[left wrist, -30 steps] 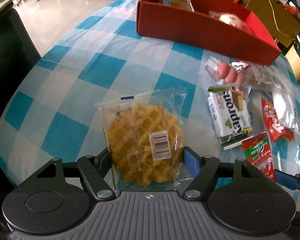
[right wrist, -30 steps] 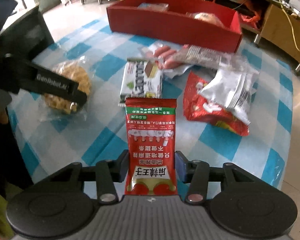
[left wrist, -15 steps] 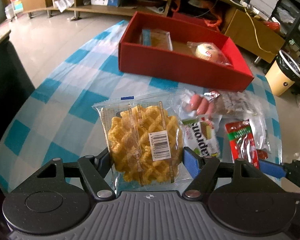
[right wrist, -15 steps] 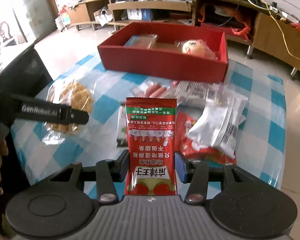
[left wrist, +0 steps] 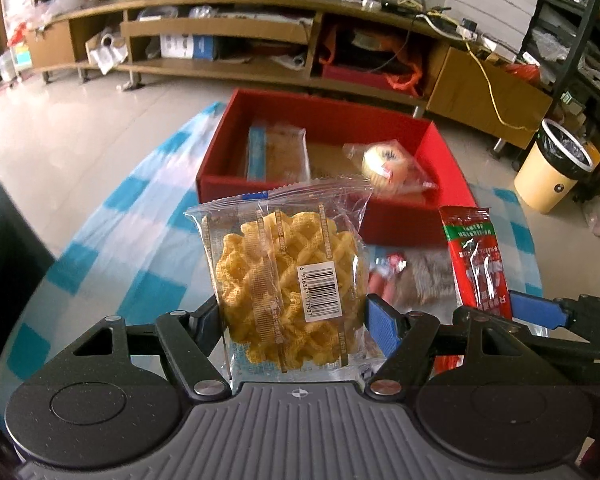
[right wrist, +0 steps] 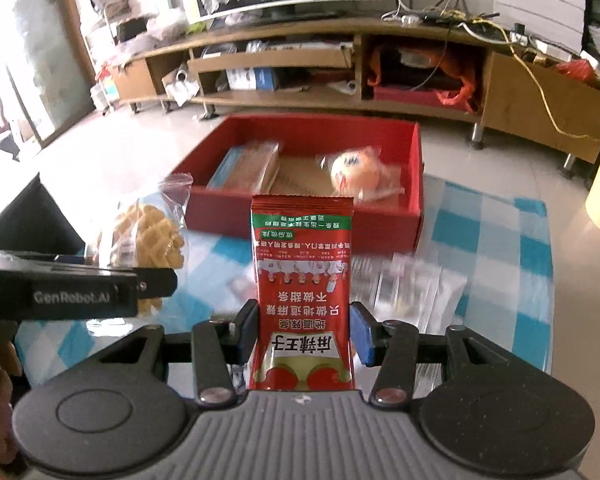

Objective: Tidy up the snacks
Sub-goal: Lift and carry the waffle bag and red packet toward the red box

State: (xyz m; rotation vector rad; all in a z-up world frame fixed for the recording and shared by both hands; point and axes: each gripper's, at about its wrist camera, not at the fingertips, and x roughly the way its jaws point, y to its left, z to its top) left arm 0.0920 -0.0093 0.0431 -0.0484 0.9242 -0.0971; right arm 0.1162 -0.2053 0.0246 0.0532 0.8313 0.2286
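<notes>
Both grippers are loaded and up in the air over the table. The left gripper [left wrist: 294,316] has its fingers clamped on the sides of a clear waffle snack bag [left wrist: 286,280], which stands upright between them, barcode sticker facing the camera. The right gripper [right wrist: 302,334] grips a red spicy strip packet [right wrist: 303,292] the same way, blue pads pressed on either edge, the packet upright with its print upside down in the right wrist view.

Ahead of both sits the red box [right wrist: 300,218], at the far edge of the table with the blue-and-white checked cloth [left wrist: 140,240]. Inside it, a flat wrapped cake [right wrist: 248,168] lies towards the left wall and a round wrapped bun [right wrist: 354,172] towards the right wall, apart from each other with bare cardboard floor between.

On the cloth just in front of the box's near wall lies a blurred heap of loose snacks [right wrist: 412,284]; silver and clear wrappers show, but the details cannot be made out.

From the left wrist view the red packet shows at the right [left wrist: 476,260], level with the waffle bag; the two held snacks hang side by side, apart, short of the box.

Beyond the table stand a low wooden TV cabinet [right wrist: 340,60] and a yellow bin [left wrist: 556,168] on the floor at the right.
</notes>
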